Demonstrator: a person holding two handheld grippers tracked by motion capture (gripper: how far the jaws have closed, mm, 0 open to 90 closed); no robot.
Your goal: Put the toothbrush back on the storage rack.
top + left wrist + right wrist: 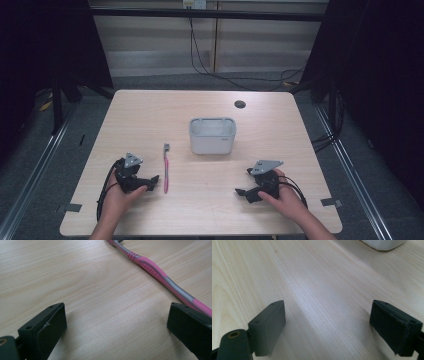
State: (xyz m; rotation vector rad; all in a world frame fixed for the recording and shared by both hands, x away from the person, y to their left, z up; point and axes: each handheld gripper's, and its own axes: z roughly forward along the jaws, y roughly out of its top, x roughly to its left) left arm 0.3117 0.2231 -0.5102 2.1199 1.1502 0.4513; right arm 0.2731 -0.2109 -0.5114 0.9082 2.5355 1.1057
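The left gripper rests low on the table at the near left with its jaws spread wide and nothing between them. In the left gripper view its far jaw stands just beside the handle end of the toothbrush; whether the two touch is hard to tell from that angle. The right gripper sits at the near right, jaws equally wide apart over bare wood, holding nothing.

There is one toothbrush, pink and grey, lying flat and pointing from near to far, its head at the far end, just right of the left gripper. One white rectangular holder cup stands upright near the table's middle, well apart from both grippers. Two grippers, two hands.
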